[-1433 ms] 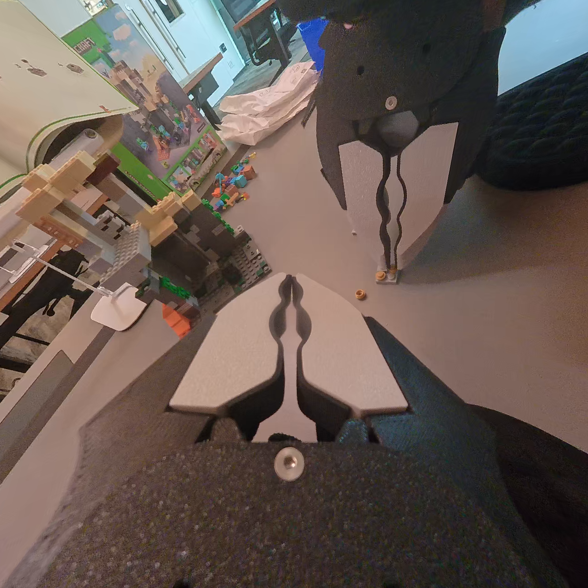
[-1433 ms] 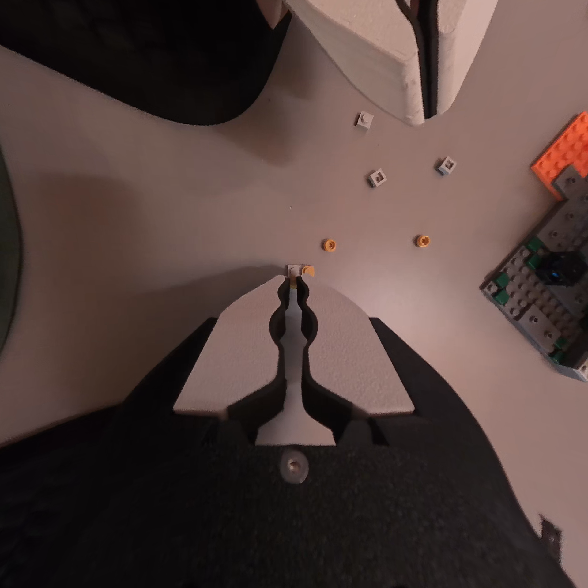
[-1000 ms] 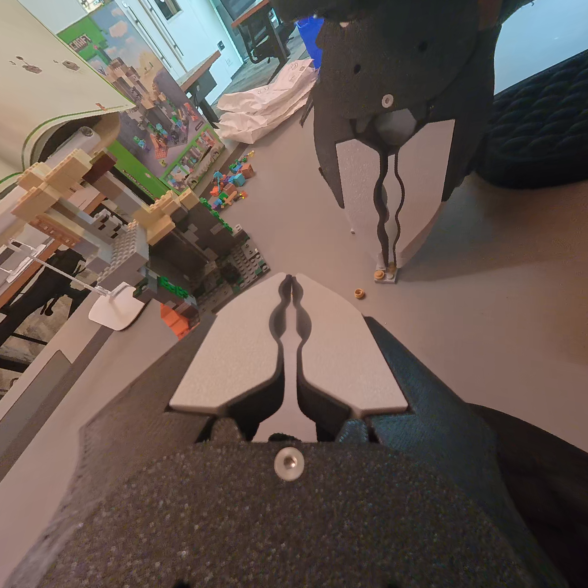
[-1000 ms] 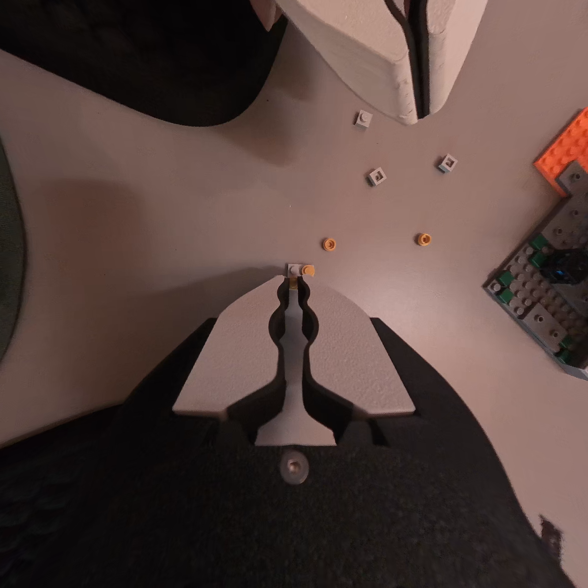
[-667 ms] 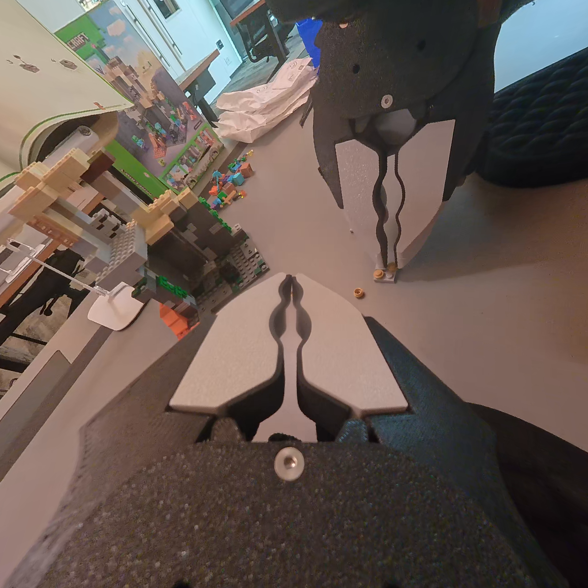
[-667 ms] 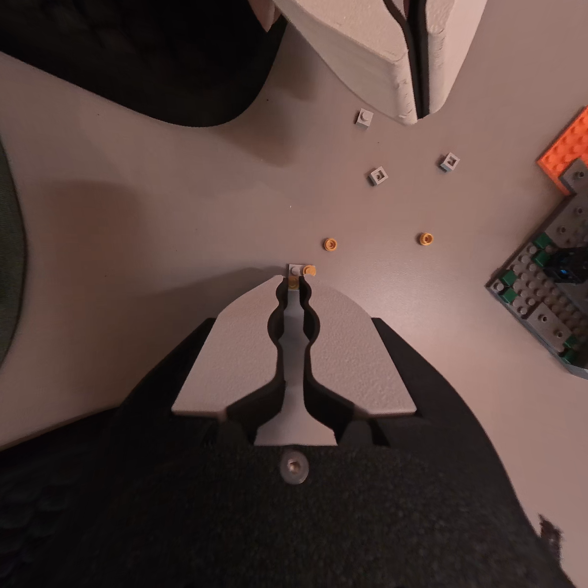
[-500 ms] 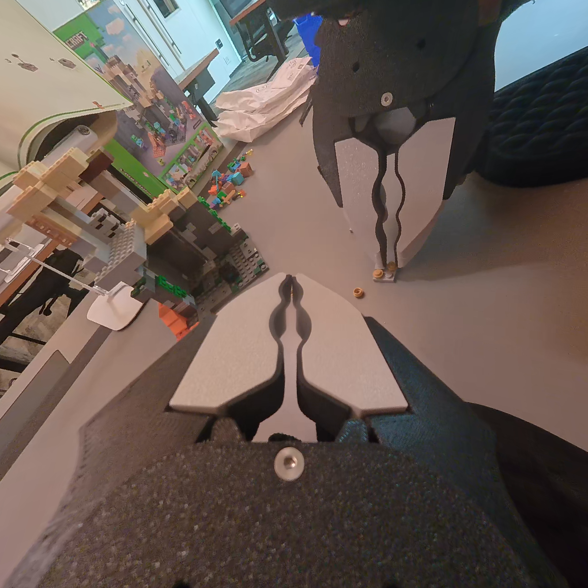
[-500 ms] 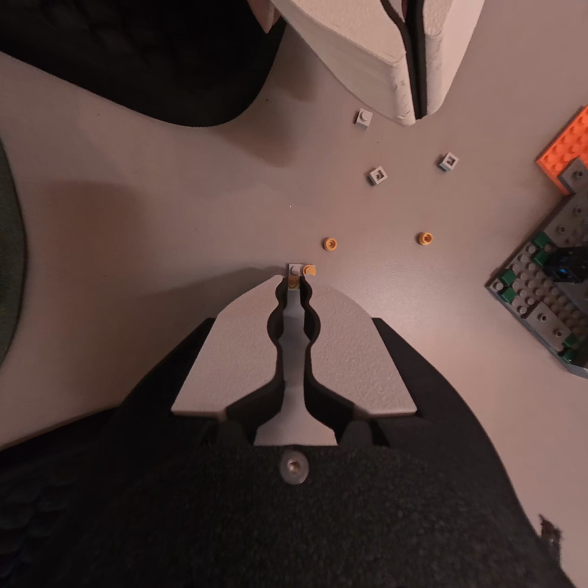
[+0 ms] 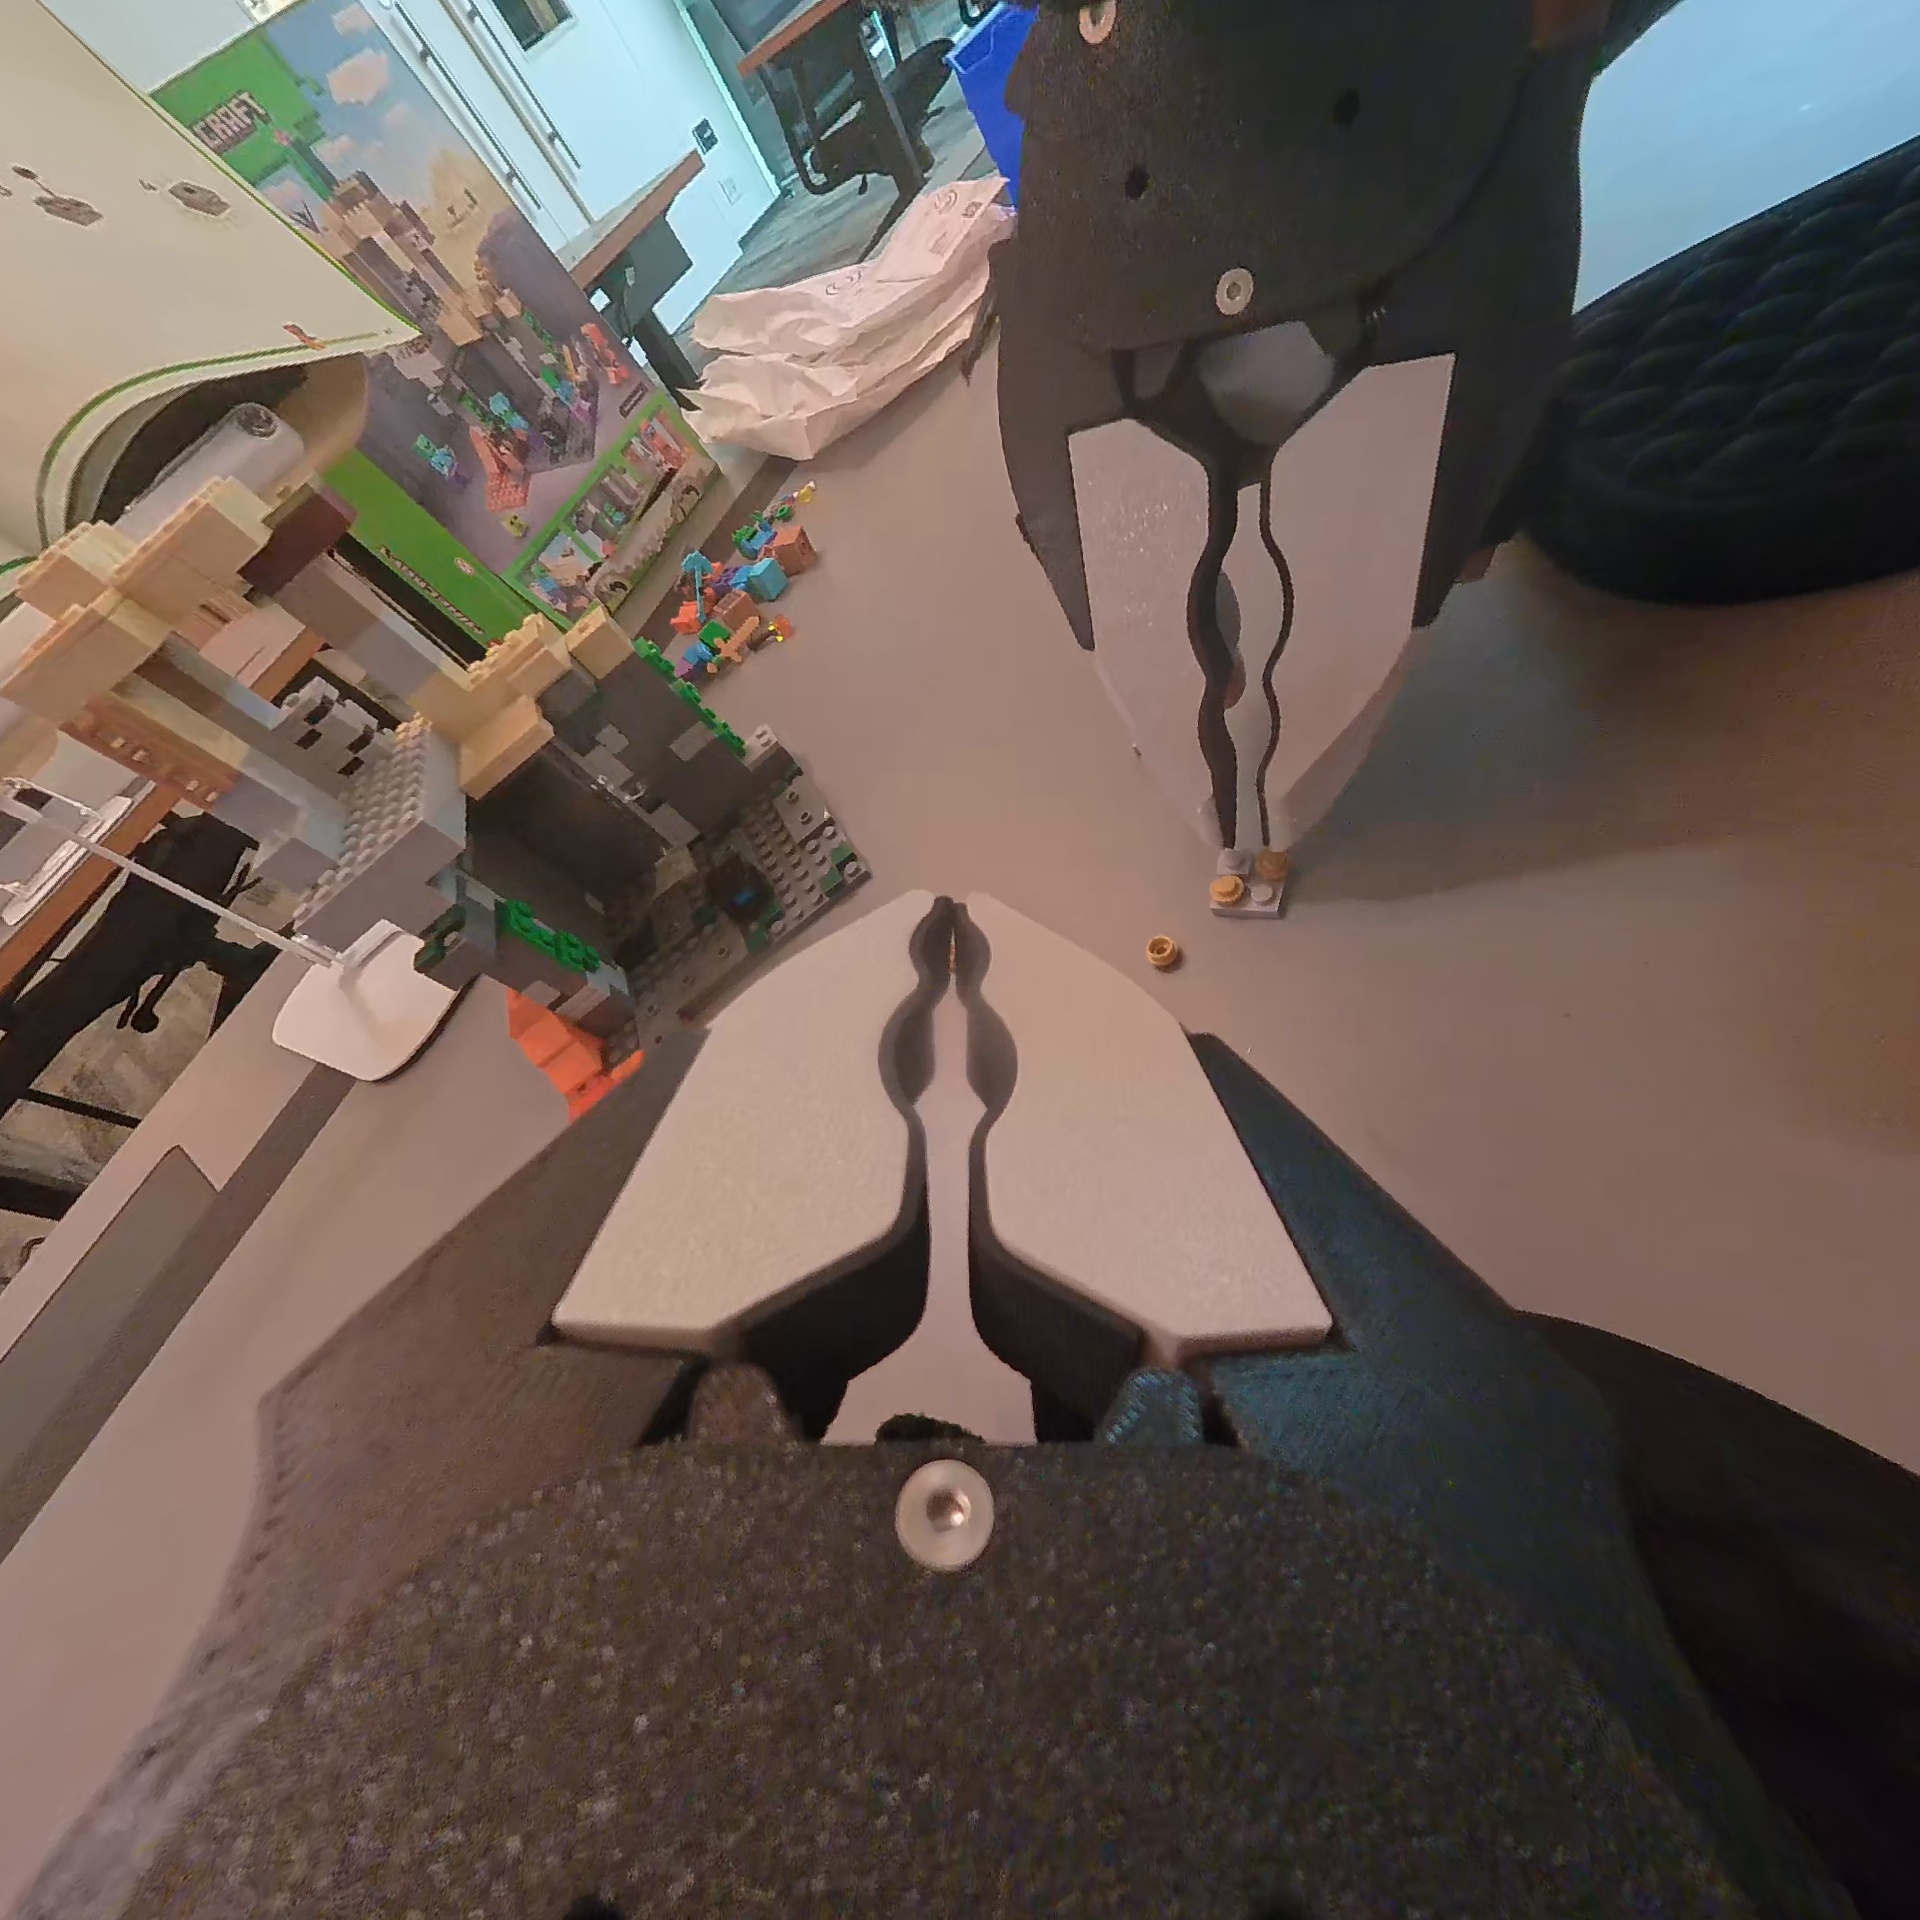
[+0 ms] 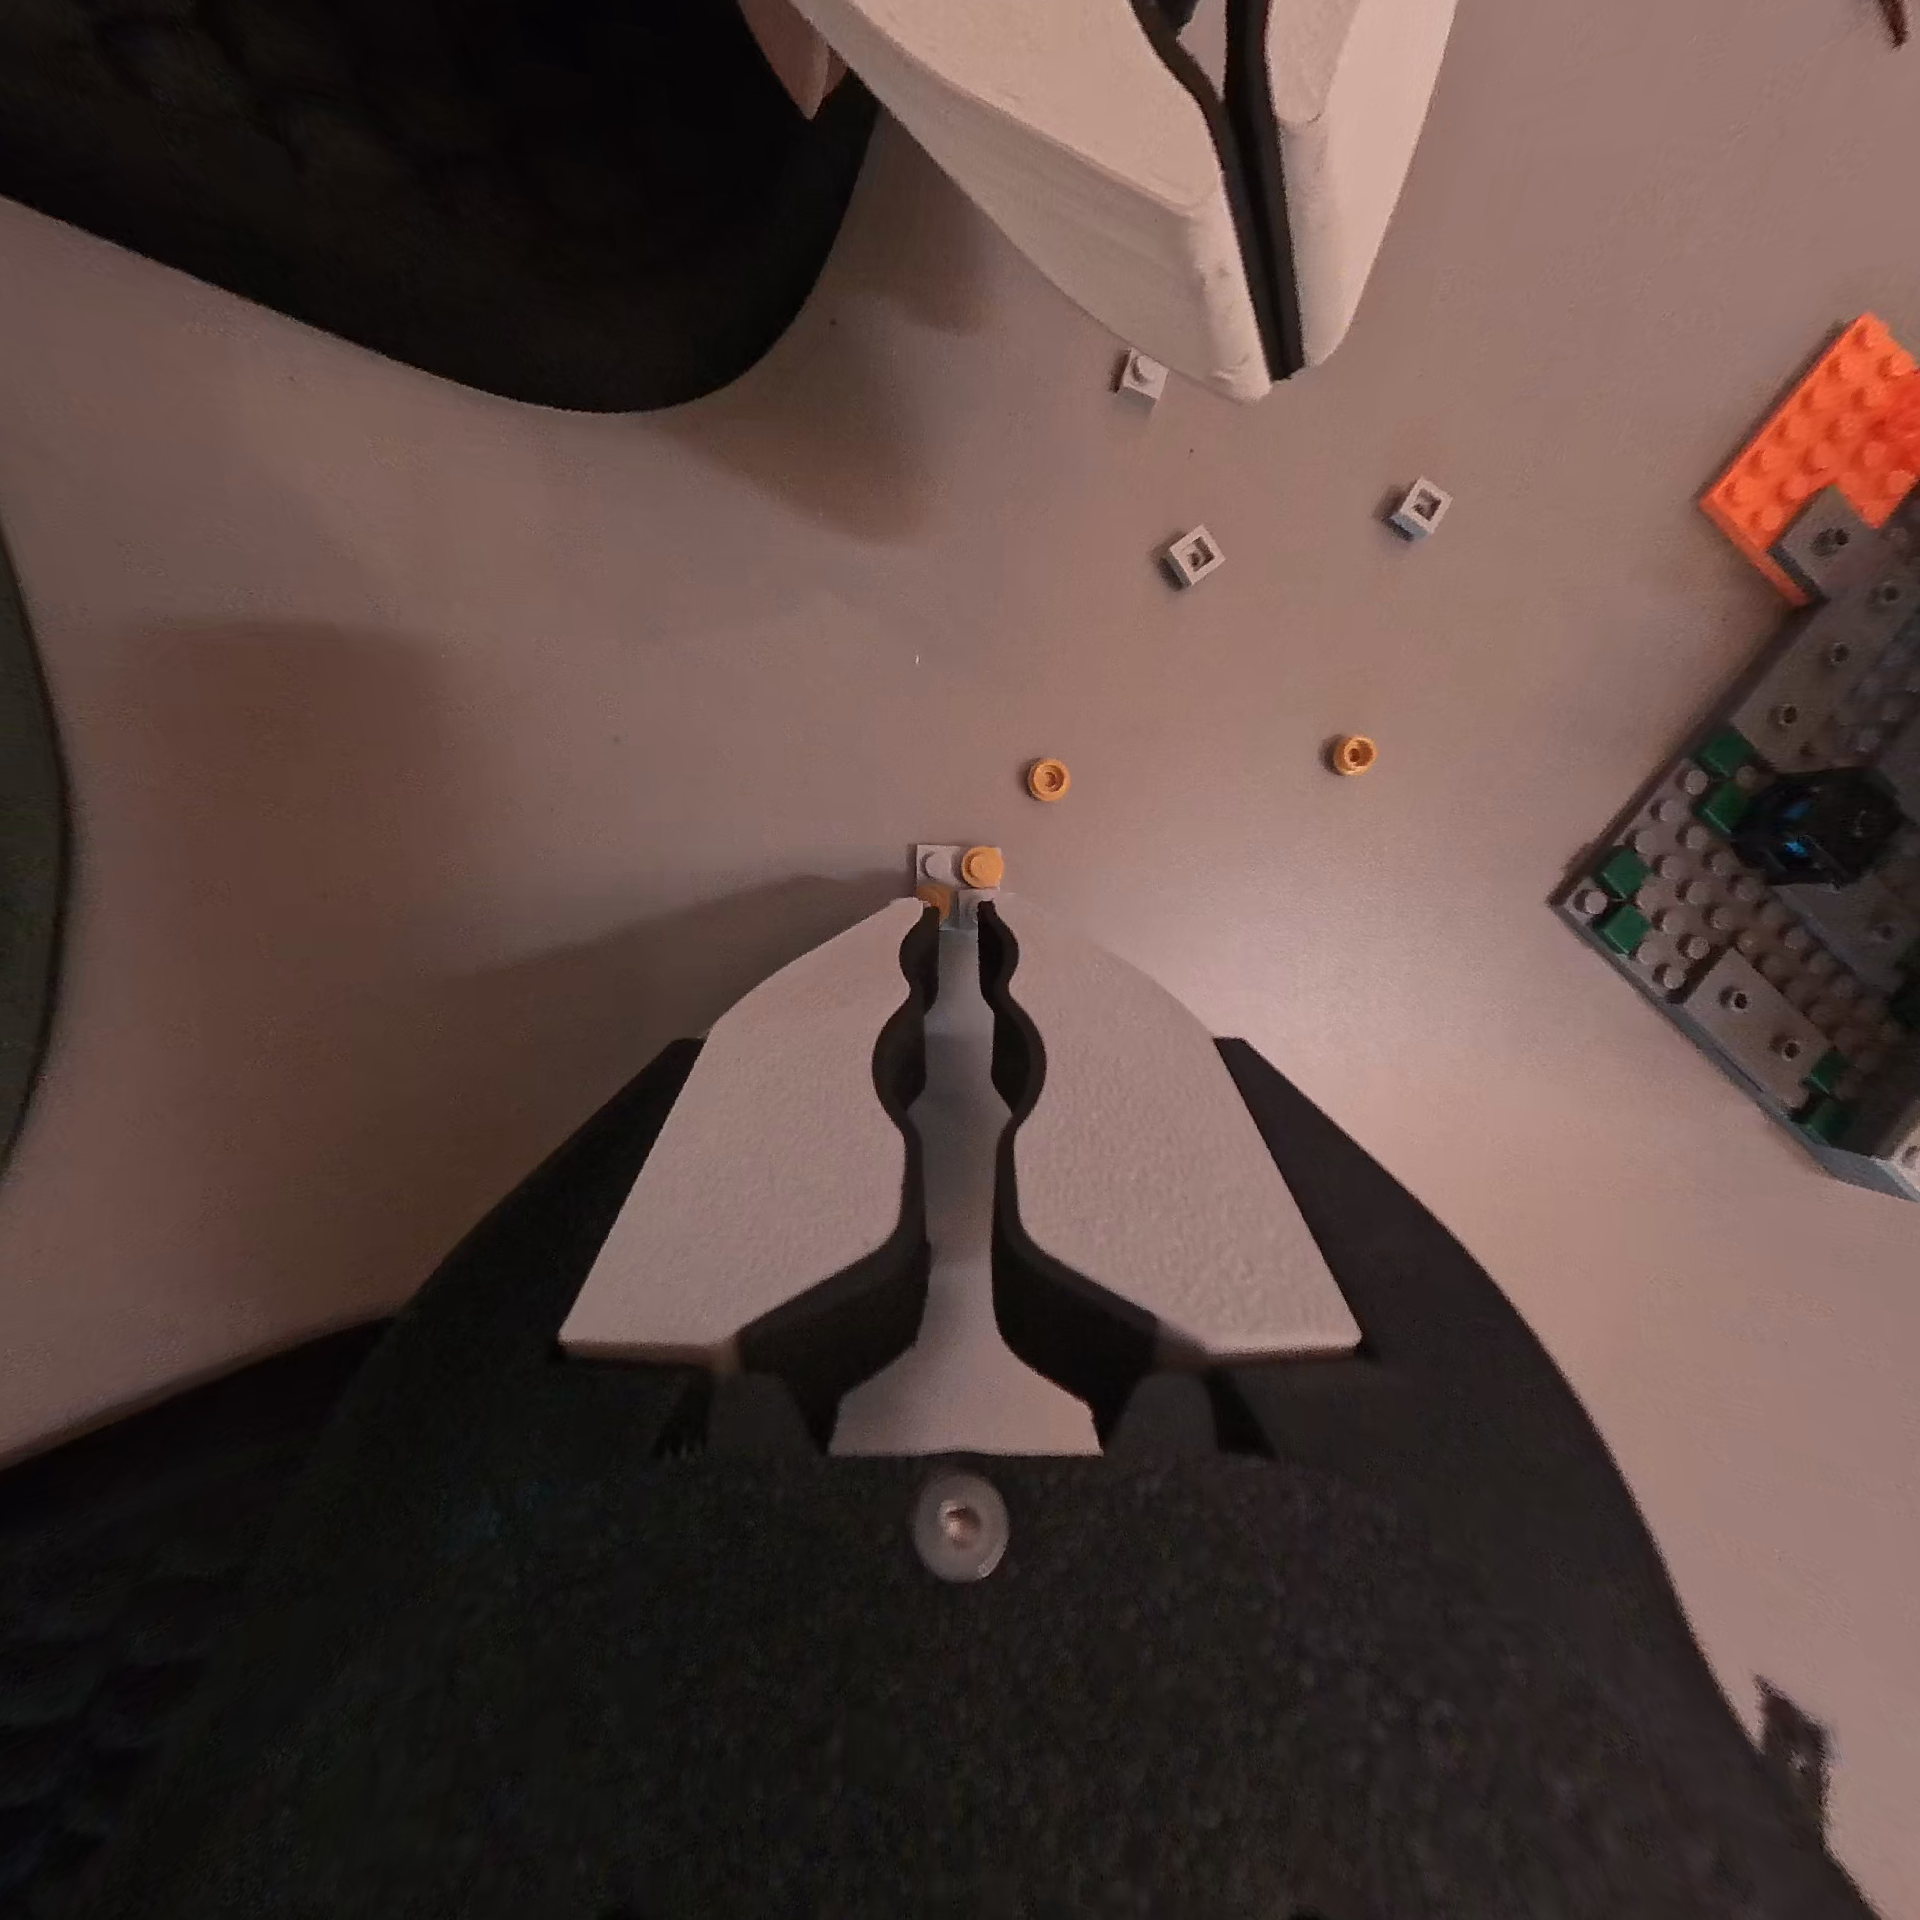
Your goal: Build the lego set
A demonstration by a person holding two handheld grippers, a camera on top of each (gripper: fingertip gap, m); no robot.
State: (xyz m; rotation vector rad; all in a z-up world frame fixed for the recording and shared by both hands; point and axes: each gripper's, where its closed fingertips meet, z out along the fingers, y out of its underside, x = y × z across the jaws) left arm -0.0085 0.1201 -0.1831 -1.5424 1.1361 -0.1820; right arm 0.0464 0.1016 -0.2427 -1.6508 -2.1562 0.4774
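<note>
Lego build [image 9: 540, 831] sits at left on the grey table [image 9: 1507, 1091], box [image 9: 488, 416] behind it, loose bricks [image 9: 743, 613] past that. Left gripper [image 9: 951, 914] is low over the table, jaws nearly closed, gripping nothing I can see. Right gripper [image 9: 1247, 836] points down with tips just above the small grey plate [image 9: 1250, 891], narrow gap, not gripping it; plate carries two orange studs, another stud [image 9: 1163, 951] lies beside it, and grey 1x1s [image 10: 1193, 556] sit further out.
</note>
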